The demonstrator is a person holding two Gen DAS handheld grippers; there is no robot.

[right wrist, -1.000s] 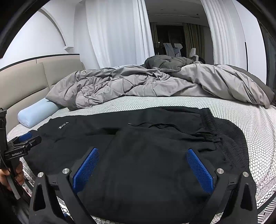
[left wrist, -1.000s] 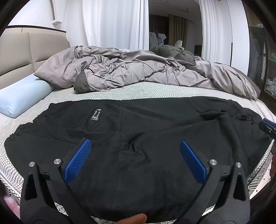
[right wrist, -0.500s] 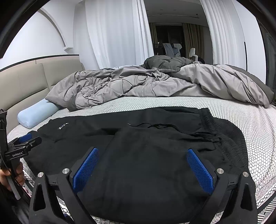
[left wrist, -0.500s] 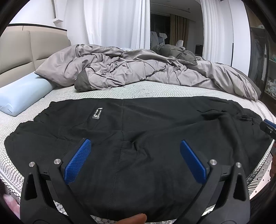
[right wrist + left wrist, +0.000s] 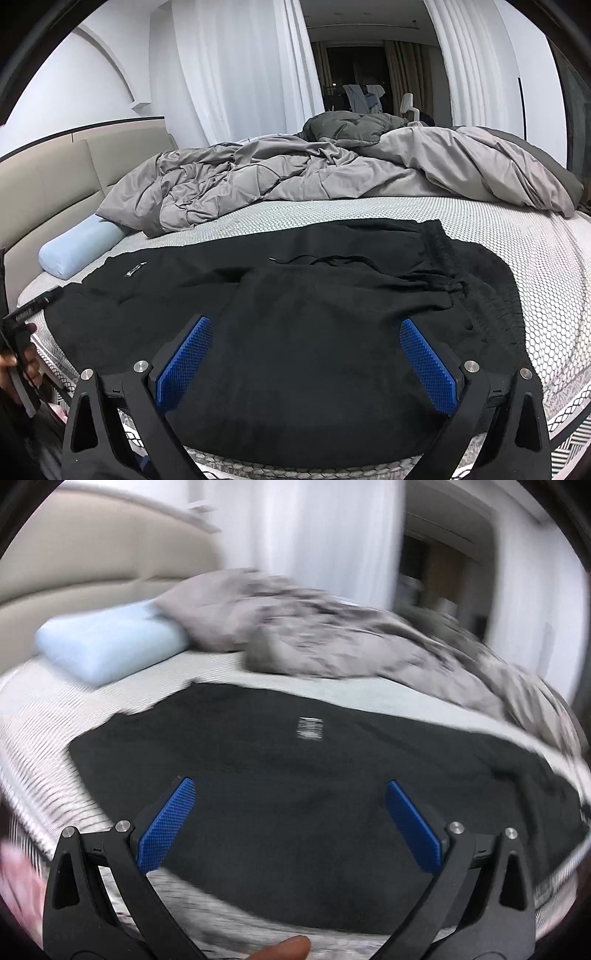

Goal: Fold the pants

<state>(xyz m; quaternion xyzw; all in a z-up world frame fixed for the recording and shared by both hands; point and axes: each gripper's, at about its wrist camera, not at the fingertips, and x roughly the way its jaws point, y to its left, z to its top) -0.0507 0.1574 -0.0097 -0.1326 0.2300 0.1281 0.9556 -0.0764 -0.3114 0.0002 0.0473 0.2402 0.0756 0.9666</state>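
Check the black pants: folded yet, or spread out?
Partly folded: the pants lie flat on the mattress, one leg over the other lengthwise; no crosswise fold yet.

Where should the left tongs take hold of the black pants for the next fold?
Likely the leg cuff end of the black pants, approached from the bed's near edge: that end lies flat, free and nearest the open left tongs.

Black pants (image 5: pixel 295 314): spread flat across mattress (image 5: pixel 535 258), elastic drawstring waistband rightward, small white label on leg.
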